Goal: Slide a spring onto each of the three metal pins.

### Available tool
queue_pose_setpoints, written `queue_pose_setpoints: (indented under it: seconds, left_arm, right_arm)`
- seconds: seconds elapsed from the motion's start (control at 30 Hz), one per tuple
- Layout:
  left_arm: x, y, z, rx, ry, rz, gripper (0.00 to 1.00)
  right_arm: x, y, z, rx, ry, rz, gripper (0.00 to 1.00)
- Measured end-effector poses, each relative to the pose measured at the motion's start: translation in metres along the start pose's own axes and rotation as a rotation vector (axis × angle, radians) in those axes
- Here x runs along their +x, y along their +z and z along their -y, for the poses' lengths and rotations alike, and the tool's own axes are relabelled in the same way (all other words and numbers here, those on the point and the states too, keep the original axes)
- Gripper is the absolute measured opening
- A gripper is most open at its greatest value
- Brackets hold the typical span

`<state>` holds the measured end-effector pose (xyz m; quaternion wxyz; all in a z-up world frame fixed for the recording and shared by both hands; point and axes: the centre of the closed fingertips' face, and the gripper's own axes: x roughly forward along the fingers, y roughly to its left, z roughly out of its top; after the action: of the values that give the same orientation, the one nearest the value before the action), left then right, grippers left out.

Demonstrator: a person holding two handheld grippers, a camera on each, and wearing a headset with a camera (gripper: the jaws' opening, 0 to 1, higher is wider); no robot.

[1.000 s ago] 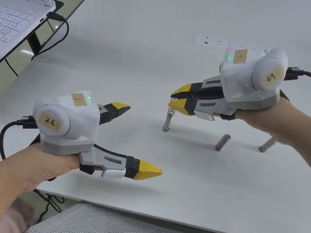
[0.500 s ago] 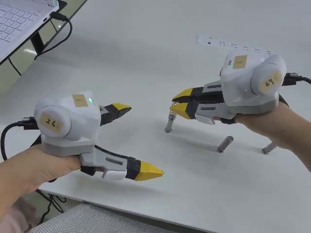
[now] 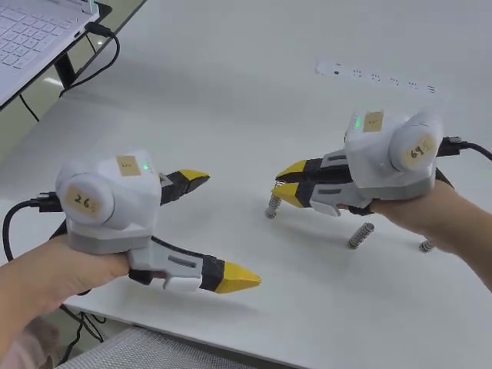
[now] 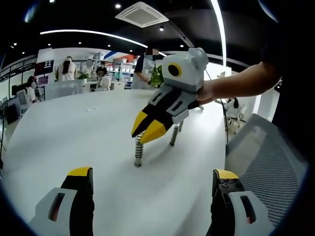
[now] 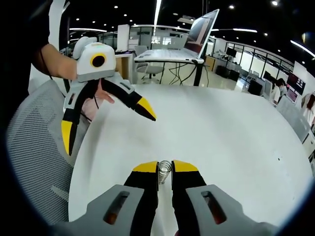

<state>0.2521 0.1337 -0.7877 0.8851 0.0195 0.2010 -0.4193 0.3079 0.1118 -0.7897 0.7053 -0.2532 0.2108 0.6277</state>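
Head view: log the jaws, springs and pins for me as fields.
left gripper: jaws wide open, holding nothing
right gripper: jaws closed on top of a coiled metal spring
metal pin: upright under that spring, on the white table
second spring: standing on table, untouched
third spring: beside the person's hand, untouched

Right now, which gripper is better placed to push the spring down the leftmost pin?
The right gripper: its jaws are shut on the spring at the top of the pin. The left gripper hangs open, off to the side and apart from the pins.
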Motion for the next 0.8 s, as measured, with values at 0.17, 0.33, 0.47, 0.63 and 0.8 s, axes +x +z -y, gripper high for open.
queue_pose_setpoints:
  seconds: [0.17,0.33,0.47,0.63,0.8]
  left_arm:
    - [0.000,-0.001,0.000,-0.002,0.001,-0.002,0.98]
    - [0.000,-0.002,0.000,-0.004,0.003,-0.001,0.98]
    - [0.000,-0.003,0.000,-0.006,0.002,-0.004,0.98]
    - [0.001,-0.002,0.001,-0.002,-0.001,-0.002,0.98]
    - [0.002,-0.001,0.001,-0.001,-0.001,-0.001,0.98]
  right_arm:
    - [0.003,-0.007,-0.002,0.003,0.003,-0.017,0.06]
    - [0.007,-0.016,-0.004,0.003,0.005,-0.037,0.06]
    - [0.009,-0.020,-0.004,0.000,0.005,-0.046,0.06]
    - [0.008,-0.018,-0.003,0.014,0.006,-0.044,0.07]
    - [0.008,-0.017,-0.002,0.003,0.004,-0.047,0.07]
